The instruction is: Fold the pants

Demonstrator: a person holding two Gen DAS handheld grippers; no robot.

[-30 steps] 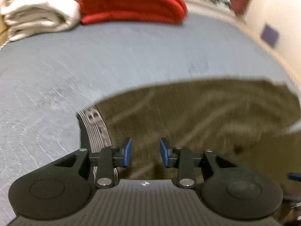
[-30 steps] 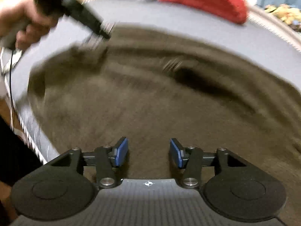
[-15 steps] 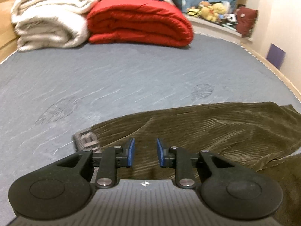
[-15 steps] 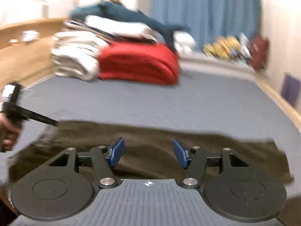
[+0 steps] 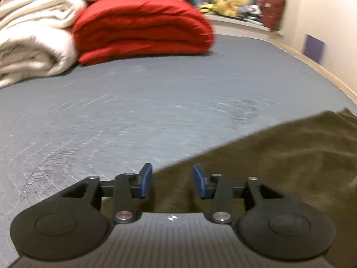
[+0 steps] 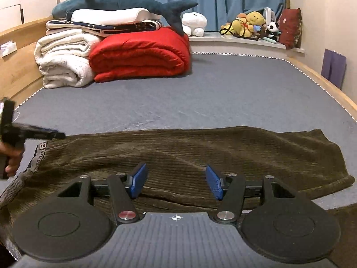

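**Warm dim indoor light, left view smeared**

Left wrist: motion blur across red blanket and bed. Right wrist sharp. Both: heavy fisheye bending at edges, dark vignetted corners, soft shadows, no glare.

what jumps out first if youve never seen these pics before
The brown corduroy pants stretch sideways across the near part of the grey bed, waistband to the left. Behind them, at the far left, a bright red folded quilt sits beside rolled white blankets, with a blue plush shark on top of the pile. Both claws hover open over the pants, the right claw near the middle and the left claw at the edge.
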